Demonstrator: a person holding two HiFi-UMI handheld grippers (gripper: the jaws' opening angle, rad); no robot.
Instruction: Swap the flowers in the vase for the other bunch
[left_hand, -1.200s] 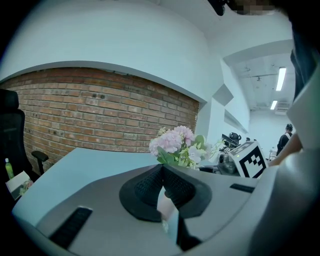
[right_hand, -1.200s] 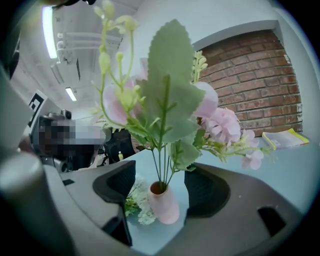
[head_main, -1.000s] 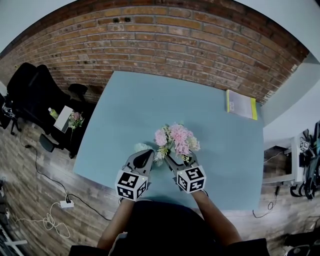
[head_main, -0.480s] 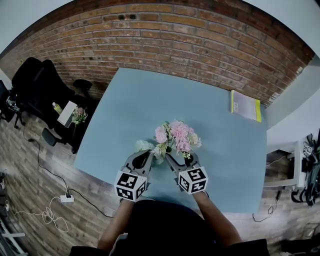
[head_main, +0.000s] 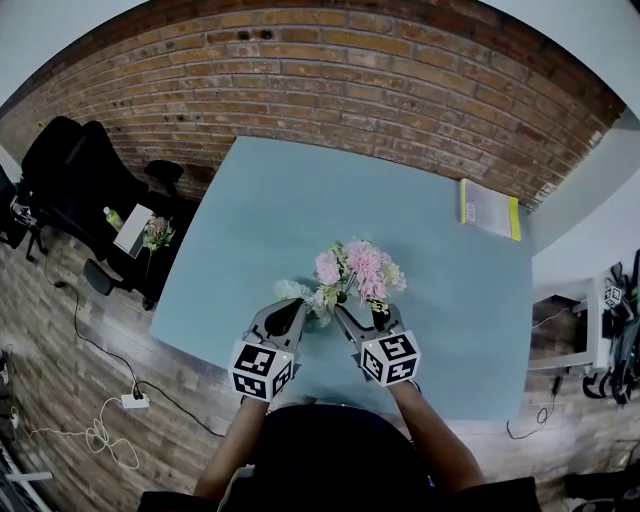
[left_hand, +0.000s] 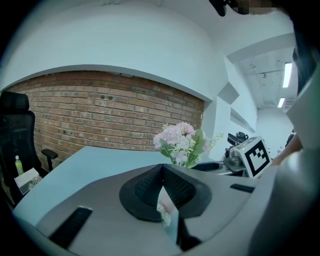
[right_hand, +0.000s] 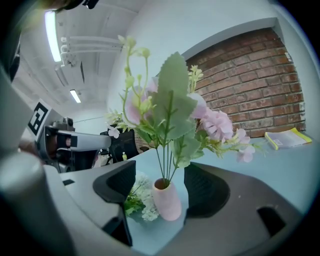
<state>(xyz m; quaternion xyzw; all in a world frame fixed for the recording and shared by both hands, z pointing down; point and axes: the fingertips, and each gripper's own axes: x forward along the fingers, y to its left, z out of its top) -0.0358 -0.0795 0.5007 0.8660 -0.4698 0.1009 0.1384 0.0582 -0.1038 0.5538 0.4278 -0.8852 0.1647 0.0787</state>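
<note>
A small pink vase (right_hand: 166, 201) stands on the blue table (head_main: 260, 210) and holds pink flowers (head_main: 357, 272) with green leaves. My right gripper (right_hand: 160, 186) is open, one pad on each side of the vase and neither touching it. A second bunch, white with green stems (right_hand: 139, 201), lies on the table just left of the vase; the head view shows this white bunch (head_main: 290, 292) ahead of my left gripper (head_main: 291, 310). That left gripper (left_hand: 161, 172) is shut with nothing in it, and the pink flowers (left_hand: 179, 143) stand beyond it to the right.
A yellow-edged book (head_main: 487, 208) lies near the table's far right corner. Left of the table are a black chair (head_main: 65, 175) and a low stand with small items (head_main: 140, 232). A brick wall (head_main: 350, 80) runs behind. A power strip (head_main: 132, 407) lies on the floor.
Neither gripper nor the flowers have moved; only the head camera's framing has shifted slightly.
</note>
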